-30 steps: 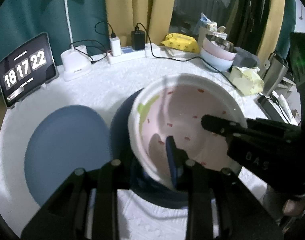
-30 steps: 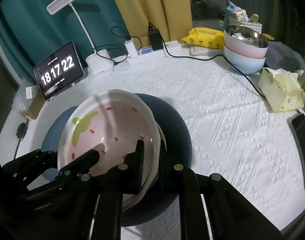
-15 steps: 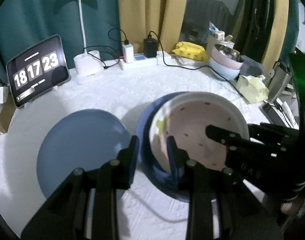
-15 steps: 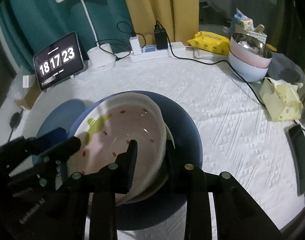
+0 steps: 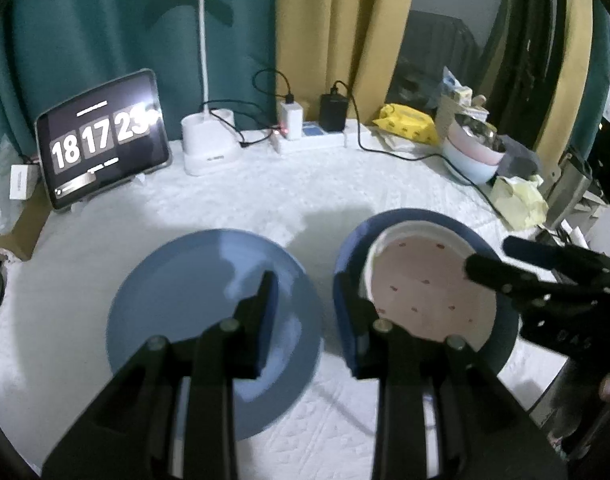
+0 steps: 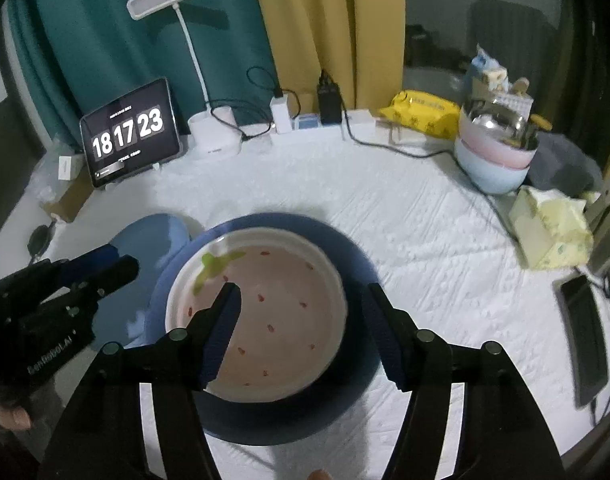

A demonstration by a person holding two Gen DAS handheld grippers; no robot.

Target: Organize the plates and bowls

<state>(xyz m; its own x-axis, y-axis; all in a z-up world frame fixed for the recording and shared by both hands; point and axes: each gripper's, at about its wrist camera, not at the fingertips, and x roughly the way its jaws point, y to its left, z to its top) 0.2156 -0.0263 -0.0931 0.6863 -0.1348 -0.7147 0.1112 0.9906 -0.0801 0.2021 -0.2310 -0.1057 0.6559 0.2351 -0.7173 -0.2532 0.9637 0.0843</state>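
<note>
Now the pink bowl (image 6: pixel 265 320) with small red spots sits inside the dark blue plate (image 6: pixel 357 264), near the front edge of the round table (image 6: pixel 405 220), which has a white cloth on it. A green shape is painted on the bowl's far left side. The light blue plate (image 5: pixel 185 292) lies flat on the cloth just to the left of the dark blue plate, with a small gap between them.

The right gripper (image 6: pixel 305 328) hangs over the bowl. Its jaws are opening and stand wide, one on each side above the bowl, and they do not press on it. The left gripper (image 5: pixel 309 312) sits above the gap between the two plates. Its jaws are apart with nothing between them.

Along the back edge of the table stand a tablet clock (image 6: pixel 131 132), a white desk lamp (image 6: pixel 215 136) and a power strip (image 6: pixel 317 128). Near the right back edge there is a stack of bowls (image 6: pixel 493 156), pink on top of pale blue, and a yellow tissue pack (image 6: pixel 553 228) lies closer to the right edge.
</note>
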